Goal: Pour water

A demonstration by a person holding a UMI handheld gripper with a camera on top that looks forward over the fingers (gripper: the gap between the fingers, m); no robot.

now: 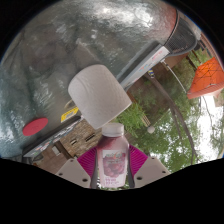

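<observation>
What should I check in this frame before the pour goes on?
1. Grip: bottle sits between the gripper fingers, pads against its sides: ok.
2. Cap: bottle mouth looks white and closed, but off or on: cannot tell.
3. Target: white cup just beyond the bottle top: ok.
4. Alignment: cup sits tilted, its opening not visible, so mouth over cup: cannot tell.
5. Water flow: none visible: cannot tell whether pouring has begun.
6. Surroundings: red object and orange object stand apart from the cup: ok.
</observation>
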